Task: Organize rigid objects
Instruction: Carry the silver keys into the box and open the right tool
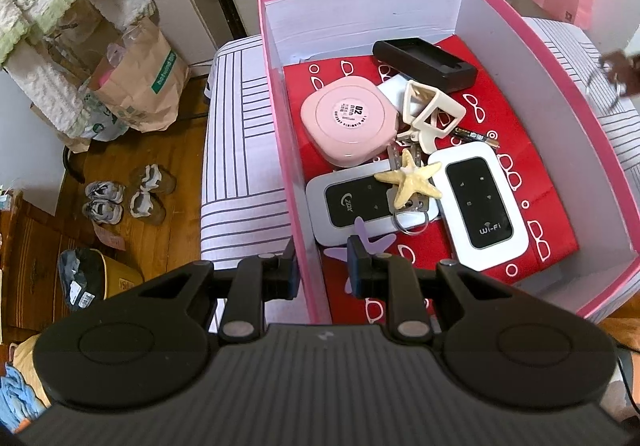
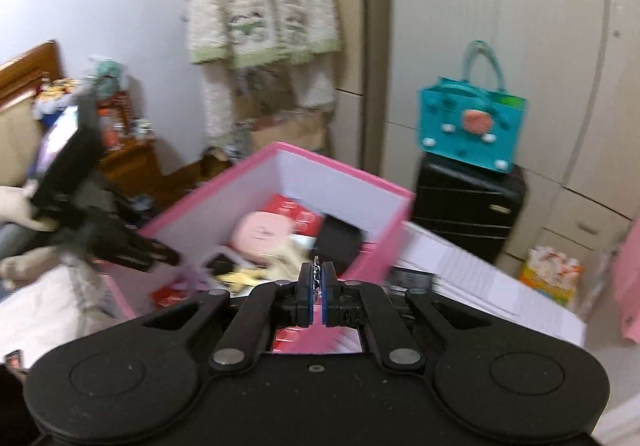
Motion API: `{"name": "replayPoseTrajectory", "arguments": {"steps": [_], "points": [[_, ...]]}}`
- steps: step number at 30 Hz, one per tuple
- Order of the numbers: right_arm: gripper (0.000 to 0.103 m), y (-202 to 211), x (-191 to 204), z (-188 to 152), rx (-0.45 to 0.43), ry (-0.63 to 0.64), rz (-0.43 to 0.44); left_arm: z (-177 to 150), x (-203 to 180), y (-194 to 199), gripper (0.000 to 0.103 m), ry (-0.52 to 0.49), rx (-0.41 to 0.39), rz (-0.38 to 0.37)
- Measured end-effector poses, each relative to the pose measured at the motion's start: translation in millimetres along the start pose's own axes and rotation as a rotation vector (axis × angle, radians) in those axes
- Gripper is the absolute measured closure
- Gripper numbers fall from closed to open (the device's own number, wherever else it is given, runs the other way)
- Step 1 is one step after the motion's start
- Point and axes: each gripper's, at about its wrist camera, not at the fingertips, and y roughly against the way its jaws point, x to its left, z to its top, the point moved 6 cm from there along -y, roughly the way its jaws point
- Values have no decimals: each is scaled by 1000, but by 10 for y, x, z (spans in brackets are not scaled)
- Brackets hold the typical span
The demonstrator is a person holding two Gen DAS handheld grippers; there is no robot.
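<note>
A pink box (image 1: 280, 150) sits on a striped surface and holds a pink round case (image 1: 346, 122), two white Wi-Fi routers (image 1: 478, 206), a black tray (image 1: 424, 64), a cream clip (image 1: 430, 114), a yellow starfish keychain (image 1: 408, 182) and a purple starfish (image 1: 370, 242). My left gripper (image 1: 322, 272) is open, its fingers straddling the box's near left wall. My right gripper (image 2: 317, 294) is shut on a thin metal keychain chain (image 2: 317, 274) above the box (image 2: 384, 246). A brown keychain with a ring (image 1: 618, 76) hangs at the right edge of the left wrist view.
Paper bags (image 1: 136, 82) and shoes (image 1: 124, 198) are on the wooden floor left of the box. A teal bag (image 2: 472, 126) stands on a black suitcase (image 2: 468, 206) behind it. The left gripper body (image 2: 100, 222) shows at left. The right wrist view is blurred.
</note>
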Motion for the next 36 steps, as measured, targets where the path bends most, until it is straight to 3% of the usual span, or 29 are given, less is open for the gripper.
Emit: {"name": "replayPoseTrajectory", "arguments": {"steps": [7,19,25,31,36], "points": [[98,-267,420,-57,56,41,120,-13,8,6,82,-5,-8,-13],[98,-676,777,-50,103,73,217,-15,46,35,82,-8,-13,-50],[98,-817,787,122,63,88,168,-23,57,84,82,-6,-24,-63],[95,-905,657,274,54,36,179,-19,70,100,82,-12,-29,-71],[94,-670,211,297,14,-34,70,-18,71,93,82,-20,-32,-81]]}}
